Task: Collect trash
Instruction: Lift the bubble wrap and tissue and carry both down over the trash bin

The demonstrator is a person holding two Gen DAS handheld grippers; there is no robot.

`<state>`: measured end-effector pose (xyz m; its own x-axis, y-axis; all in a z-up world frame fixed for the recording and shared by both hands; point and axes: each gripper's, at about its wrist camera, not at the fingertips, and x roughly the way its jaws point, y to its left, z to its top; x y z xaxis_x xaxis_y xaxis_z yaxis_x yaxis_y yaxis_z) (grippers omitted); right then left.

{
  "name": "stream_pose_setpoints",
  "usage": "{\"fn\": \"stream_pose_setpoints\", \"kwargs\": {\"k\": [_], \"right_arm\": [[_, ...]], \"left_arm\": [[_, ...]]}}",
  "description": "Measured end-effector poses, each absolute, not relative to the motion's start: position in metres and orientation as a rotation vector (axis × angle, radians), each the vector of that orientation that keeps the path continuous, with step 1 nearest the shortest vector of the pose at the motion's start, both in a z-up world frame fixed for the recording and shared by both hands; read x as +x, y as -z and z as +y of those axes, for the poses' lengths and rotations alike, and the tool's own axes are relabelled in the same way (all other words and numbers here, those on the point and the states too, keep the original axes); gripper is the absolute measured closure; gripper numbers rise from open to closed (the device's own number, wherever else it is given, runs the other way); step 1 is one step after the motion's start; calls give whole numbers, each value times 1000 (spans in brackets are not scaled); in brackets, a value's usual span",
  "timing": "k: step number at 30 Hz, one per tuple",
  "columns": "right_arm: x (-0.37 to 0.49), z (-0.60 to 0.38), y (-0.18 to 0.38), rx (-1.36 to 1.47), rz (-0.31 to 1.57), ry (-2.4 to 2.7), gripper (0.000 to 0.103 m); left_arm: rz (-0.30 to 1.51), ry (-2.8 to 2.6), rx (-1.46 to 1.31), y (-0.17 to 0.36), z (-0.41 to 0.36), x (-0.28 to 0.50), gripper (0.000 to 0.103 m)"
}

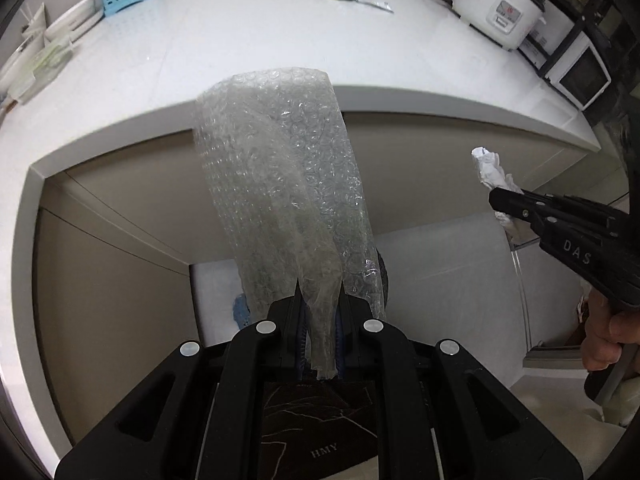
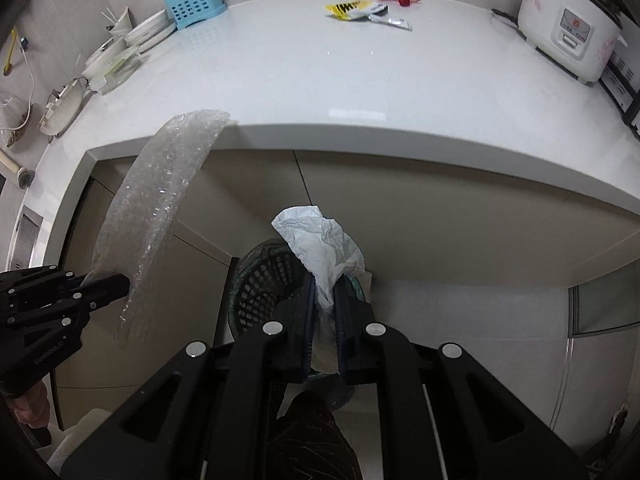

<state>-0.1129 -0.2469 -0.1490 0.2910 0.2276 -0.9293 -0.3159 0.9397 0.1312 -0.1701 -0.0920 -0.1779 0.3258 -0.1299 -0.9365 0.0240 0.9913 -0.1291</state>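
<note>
Overhead, white countertop [image 2: 320,80], wrappers [image 2: 366,11] far back, rice cooker [image 2: 568,20] right

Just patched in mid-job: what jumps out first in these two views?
The big sheet of bubble wrap clamped in the left claw, held out in front of the white counter's edge. Next, the crumpled white paper pinched in the right claw, right above the black mesh trash basket. Colourful wrappers lie far back on the counter.
</note>
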Motion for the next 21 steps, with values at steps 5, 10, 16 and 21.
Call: {"fn": "stream_pose_setpoints", "kwargs": {"k": [5, 10, 16, 21], "right_arm": [[-108, -246, 167, -84, 1255, -355, 95], [-104, -243, 184, -89, 1279, -354, 95], [-101, -239, 209, -90, 1325, -359, 95], [-100, -233, 233, -105, 1358, -354, 95]], "left_arm": [[1266, 118, -84, 202, -100, -165, 93], [1308, 128, -88, 223, -102, -164, 93], [1354, 125, -94, 247, -99, -159, 93], [1397, 111, -117, 268, -92, -152, 93]]}}
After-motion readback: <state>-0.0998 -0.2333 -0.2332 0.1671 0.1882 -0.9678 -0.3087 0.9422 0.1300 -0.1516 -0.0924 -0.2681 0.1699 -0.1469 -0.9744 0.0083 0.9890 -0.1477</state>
